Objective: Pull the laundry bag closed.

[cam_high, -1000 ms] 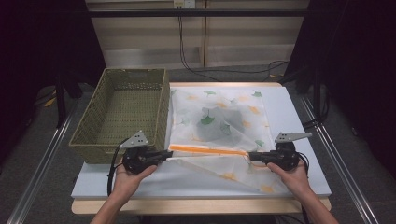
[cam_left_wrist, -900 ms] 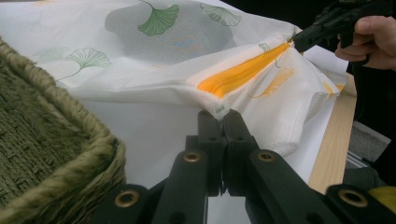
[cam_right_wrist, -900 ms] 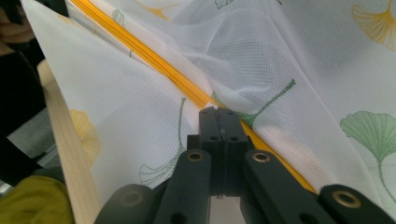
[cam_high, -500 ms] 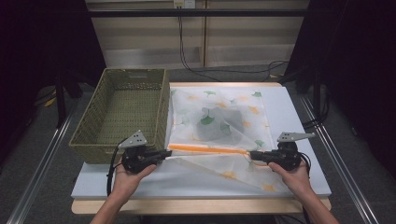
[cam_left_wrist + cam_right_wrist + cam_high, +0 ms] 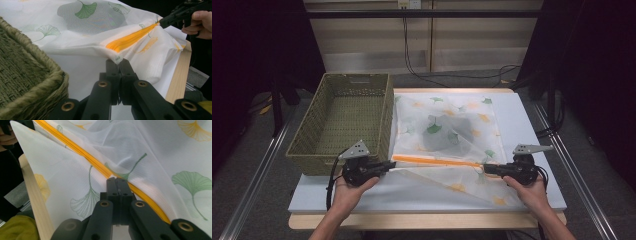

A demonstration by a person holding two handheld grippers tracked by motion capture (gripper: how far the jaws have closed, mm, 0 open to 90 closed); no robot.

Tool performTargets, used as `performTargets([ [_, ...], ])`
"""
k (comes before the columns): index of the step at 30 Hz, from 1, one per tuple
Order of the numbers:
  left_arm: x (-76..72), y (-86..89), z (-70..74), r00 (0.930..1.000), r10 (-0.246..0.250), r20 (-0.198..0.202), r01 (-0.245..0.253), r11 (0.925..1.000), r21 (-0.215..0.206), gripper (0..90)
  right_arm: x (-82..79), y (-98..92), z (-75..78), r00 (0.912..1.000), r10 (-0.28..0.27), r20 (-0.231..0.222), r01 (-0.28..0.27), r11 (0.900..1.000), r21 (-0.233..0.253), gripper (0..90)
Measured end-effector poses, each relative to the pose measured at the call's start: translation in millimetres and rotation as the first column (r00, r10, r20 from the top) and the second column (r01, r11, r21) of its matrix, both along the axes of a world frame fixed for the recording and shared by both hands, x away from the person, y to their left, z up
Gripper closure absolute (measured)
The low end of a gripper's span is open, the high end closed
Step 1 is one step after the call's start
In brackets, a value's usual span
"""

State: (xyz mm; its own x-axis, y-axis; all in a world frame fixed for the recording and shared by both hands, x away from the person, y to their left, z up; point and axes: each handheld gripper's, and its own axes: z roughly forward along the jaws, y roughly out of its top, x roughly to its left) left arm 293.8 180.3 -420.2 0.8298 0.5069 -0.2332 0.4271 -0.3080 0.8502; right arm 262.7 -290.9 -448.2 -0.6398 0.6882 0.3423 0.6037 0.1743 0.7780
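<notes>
Two grippers, left gripper (image 5: 388, 165) and right gripper (image 5: 486, 169), jaws clenched on one cloth (image 5: 447, 130); one basket (image 5: 343, 120).

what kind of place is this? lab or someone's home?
Most likely a lab or recording bench, not a home: a bare table on a railed frame, loose cables on the floor behind, dark surroundings. Both grippers, left and right, pinch a leaf-print cloth beside a woven basket.
</notes>
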Motion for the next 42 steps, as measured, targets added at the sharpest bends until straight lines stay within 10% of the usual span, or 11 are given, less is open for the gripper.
performTargets([
  [42, -4.9, 3.4, -9.1, 0.9998, 0.017, 0.006, -0.018, 0.9998, 0.012, 87.9, -10.0, -23.3, -2.3, 0.9963, -0.086, -0.006, 0.086, 0.996, -0.008, 90.0],
])
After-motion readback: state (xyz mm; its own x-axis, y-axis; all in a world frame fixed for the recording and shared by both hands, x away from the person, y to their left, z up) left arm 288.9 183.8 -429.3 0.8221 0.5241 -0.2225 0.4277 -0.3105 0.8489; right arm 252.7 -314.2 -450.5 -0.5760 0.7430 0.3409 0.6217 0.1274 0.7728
